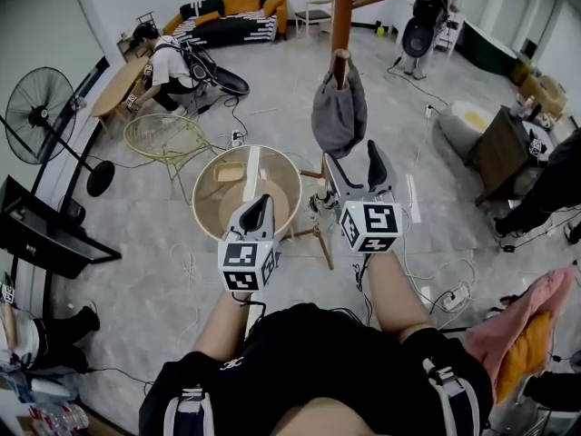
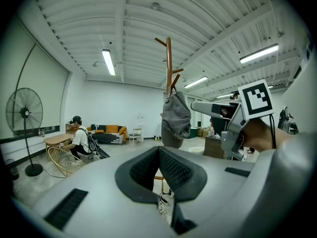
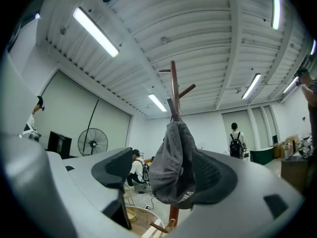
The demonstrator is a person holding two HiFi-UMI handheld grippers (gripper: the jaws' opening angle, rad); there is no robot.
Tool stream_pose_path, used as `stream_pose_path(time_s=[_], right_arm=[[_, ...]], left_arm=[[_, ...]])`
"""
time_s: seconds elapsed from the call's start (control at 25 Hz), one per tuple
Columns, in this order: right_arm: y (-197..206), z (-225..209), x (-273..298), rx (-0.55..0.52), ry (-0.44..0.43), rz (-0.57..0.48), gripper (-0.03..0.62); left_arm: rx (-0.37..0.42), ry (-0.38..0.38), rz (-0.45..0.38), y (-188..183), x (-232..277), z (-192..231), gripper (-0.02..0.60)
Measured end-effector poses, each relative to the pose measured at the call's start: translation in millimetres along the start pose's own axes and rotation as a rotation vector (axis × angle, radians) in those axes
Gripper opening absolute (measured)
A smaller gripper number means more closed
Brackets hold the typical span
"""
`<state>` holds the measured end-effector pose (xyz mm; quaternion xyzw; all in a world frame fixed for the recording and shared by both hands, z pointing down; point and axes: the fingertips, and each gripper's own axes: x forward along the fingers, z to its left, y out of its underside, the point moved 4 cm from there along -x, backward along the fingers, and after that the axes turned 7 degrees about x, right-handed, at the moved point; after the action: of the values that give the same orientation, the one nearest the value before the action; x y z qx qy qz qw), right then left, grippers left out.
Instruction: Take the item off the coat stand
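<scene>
The grey fabric cap (image 1: 339, 112) hangs limp from a short peg on the brown wooden coat stand (image 1: 343, 7), crown sagging downward, so I'd say it has to be lifted up and off the peg, not tugged sideways. The right tool (image 1: 354, 169) is raised to it with its jaws wide apart. Its own view shows the cap's lower part between them, but they have not closed on the cloth and I cannot tell whether either pad touches it. It looks lined up for a pinch low on the fabric. The left tool (image 1: 260, 207) hangs lower and to the side, jaws pressed together on nothing, apparently just kept clear.

Underfoot is a pale grey stone-look floor (image 1: 163, 280) strewn with cables. A round pale wooden desk (image 1: 211, 209) stands just beside the stand's foot. Further off are a black pedestal fan (image 1: 36, 116), an orange-and-black sofa (image 1: 227, 16) against the white wall, and a person crouching (image 1: 163, 62) near a wire chair.
</scene>
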<state>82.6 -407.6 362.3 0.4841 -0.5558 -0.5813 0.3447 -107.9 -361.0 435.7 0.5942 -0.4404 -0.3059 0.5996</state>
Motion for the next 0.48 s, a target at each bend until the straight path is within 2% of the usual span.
stream_pose_path(time_s=[0.2,0.48], right_arm=[[-0.8,-9.9,44.1,-0.019,0.069,0.042,0.399],[-2.3,-27.3,90.4,-0.018,0.137,0.098,0.388]], left_arm=[[-0.008,-0.005,-0.012,-0.6,7.2,13.8,0.017],[-0.036,-0.036,-0.011,4.1,5.2,34.6,0.017]])
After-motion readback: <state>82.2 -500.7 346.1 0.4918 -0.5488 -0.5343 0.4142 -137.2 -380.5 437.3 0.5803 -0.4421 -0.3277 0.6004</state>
